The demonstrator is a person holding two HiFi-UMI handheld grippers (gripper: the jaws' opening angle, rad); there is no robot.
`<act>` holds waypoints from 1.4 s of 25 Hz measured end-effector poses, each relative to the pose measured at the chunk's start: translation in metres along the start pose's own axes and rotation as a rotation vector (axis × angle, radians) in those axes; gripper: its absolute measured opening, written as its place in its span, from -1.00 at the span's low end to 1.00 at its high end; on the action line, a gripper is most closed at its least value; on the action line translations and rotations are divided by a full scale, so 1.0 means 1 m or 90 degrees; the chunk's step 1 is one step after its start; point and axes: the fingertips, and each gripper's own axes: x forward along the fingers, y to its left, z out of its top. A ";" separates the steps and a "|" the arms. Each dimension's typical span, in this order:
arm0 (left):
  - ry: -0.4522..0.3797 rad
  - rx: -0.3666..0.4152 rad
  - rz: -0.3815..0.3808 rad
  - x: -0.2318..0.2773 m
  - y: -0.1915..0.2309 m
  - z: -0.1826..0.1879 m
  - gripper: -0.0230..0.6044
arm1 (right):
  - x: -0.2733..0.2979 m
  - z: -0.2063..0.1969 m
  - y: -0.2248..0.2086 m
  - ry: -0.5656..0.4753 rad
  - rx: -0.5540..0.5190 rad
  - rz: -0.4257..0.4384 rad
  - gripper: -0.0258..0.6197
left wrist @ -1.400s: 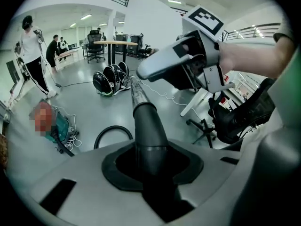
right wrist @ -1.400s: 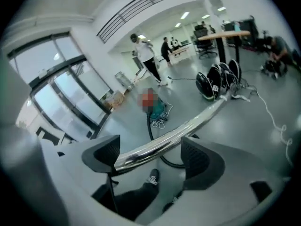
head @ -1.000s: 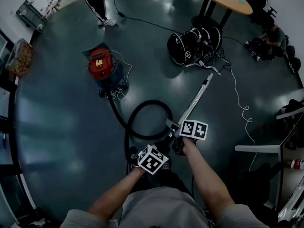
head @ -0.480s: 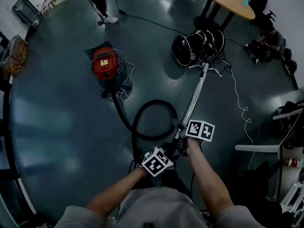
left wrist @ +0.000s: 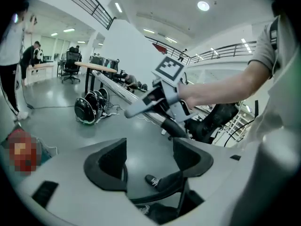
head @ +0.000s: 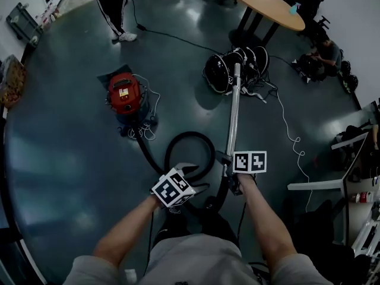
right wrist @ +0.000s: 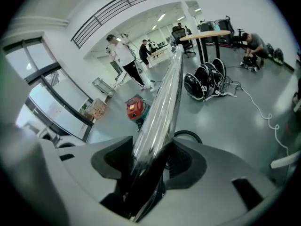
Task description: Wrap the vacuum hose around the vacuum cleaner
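The red vacuum cleaner (head: 124,94) stands on the dark floor at upper left, and it also shows in the right gripper view (right wrist: 135,108). Its black hose (head: 191,136) runs from the base and curls into one loop in front of me. My right gripper (head: 230,166) (right wrist: 148,149) has just been closing its jaws and is shut on the chrome wand (head: 234,108) (right wrist: 164,93), which points away from me. My left gripper (head: 191,178) (left wrist: 149,149) has just been opening its jaws; it stands open beside the hose loop, with only floor and a shoe between its fingers.
Several black helmets (head: 228,70) with loose white cables lie at the wand's far end. A round wooden table (head: 267,5) stands behind them. One person stands at the top left (head: 113,5) and another sits at the right (head: 320,55). A white desk edge (head: 314,186) is at the right.
The left gripper has opened and moved left, away from the handle by the right gripper. The wand has swung from slanting up-right to almost straight ahead, with the right gripper on it.
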 end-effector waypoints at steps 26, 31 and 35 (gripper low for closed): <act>0.327 0.394 0.266 0.066 0.167 0.183 0.10 | -0.019 0.048 -0.085 0.235 -0.538 0.227 -0.32; 0.375 0.412 0.288 0.064 0.184 0.183 0.10 | -0.021 0.055 -0.098 0.292 -0.632 0.244 -0.34; 0.427 0.432 0.252 0.069 0.185 0.151 0.10 | -0.016 0.046 -0.093 0.339 -0.699 0.256 -0.36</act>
